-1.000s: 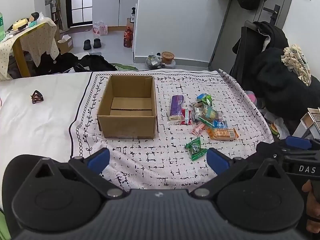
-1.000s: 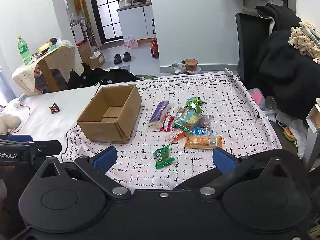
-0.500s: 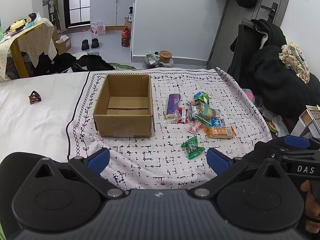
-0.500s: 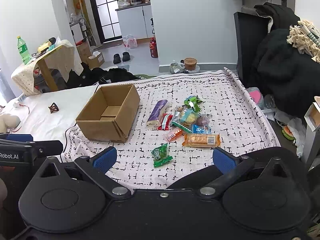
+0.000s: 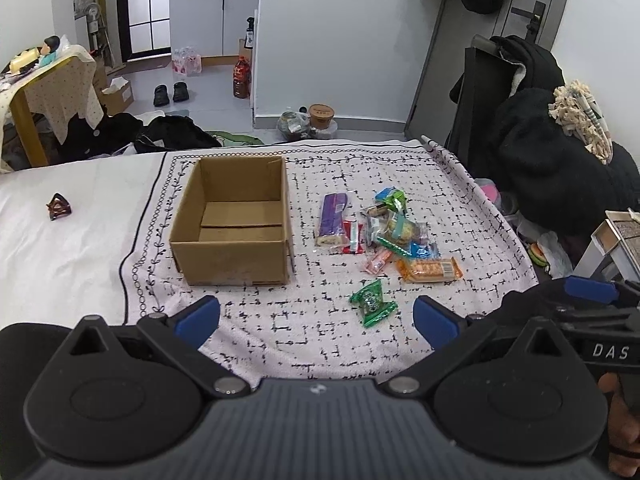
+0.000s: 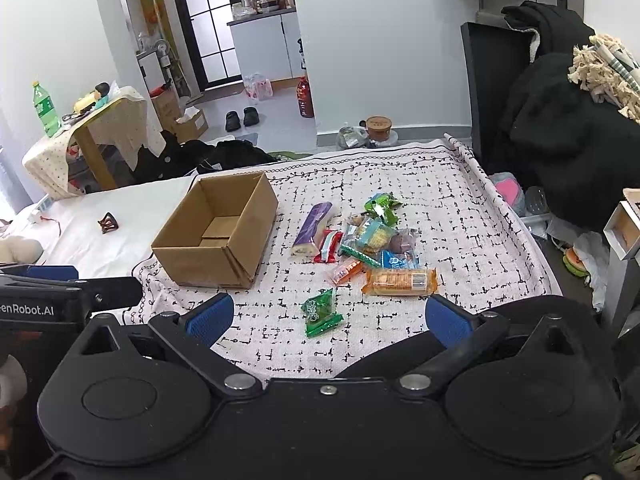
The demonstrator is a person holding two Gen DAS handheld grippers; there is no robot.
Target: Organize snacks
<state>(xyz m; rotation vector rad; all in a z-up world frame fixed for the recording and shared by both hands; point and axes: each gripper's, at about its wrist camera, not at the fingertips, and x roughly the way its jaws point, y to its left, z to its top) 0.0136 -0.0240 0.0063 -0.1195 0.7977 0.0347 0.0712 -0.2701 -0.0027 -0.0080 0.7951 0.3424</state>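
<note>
Green snack packet (image 6: 321, 313) on cloth, between spread fingers (image 6: 209, 317).

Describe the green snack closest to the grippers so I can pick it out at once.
Start at the open cardboard box on the patterned cloth; the snack pile lies to its right. The green packet lies apart from that pile, on the side nearest the grippers. It is the only snack lying alone, crinkled and shiny green.
</note>
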